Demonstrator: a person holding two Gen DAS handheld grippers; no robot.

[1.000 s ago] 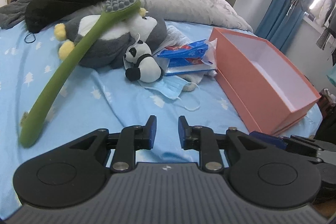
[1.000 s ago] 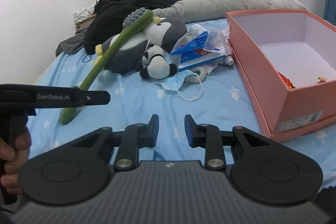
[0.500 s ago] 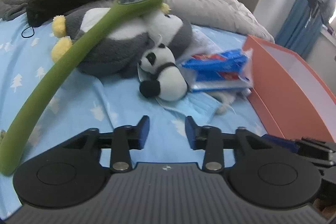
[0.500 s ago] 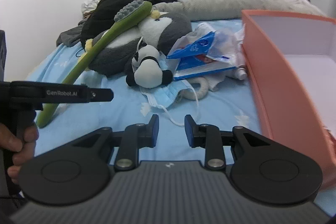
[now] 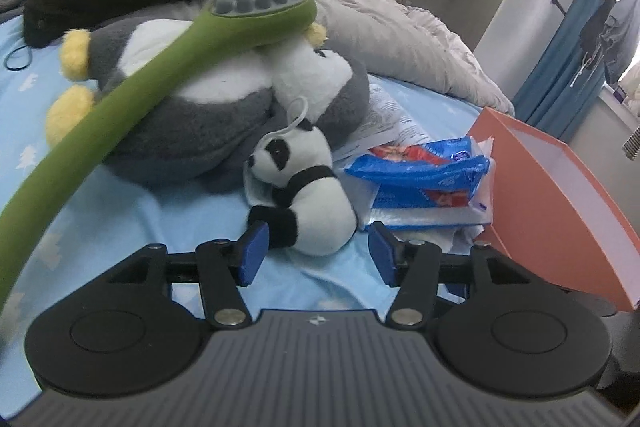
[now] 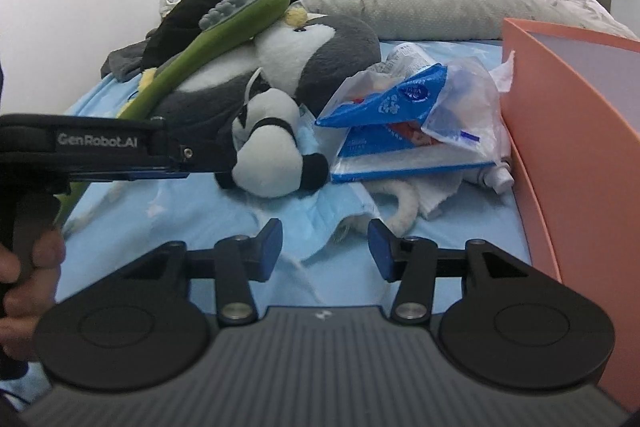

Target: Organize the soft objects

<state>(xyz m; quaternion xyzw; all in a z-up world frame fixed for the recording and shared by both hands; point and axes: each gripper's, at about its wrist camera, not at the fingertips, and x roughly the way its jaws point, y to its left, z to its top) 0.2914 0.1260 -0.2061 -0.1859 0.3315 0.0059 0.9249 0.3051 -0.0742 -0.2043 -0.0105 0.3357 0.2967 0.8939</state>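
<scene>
Closing in on the pile of soft things was the step in hand, by my reading: both grippers pointed down at the blue bedsheet (image 5: 132, 211), neither yet holding anything. The left gripper (image 5: 314, 247) had just been opening its jaws, and they stood fairly wide with the small panda plush (image 5: 308, 195) at twelve o'clock from them, its lower body lying between the blue pads but not pressed by either. The right gripper (image 6: 324, 245) had also just been opening; its jaws stood apart over a crumpled light-blue face mask (image 6: 320, 215), with nothing clamped.

The panda lay against the big grey penguin plush (image 5: 224, 115), which sat at eleven o'clock from the left gripper, a long green brush (image 5: 132, 87) resting across it. Blue snack packets (image 5: 428, 175) lay at two o'clock, and the orange box (image 5: 560, 211) stood open at three o'clock, the likely place for the soft things.

Next, the left gripper would probably need to ease forward and close on the panda's body, then carry it toward the box. In the right wrist view, a hand (image 6: 28, 267) gripped the left tool's handle at nine o'clock, the tool angled downward toward the panda.
</scene>
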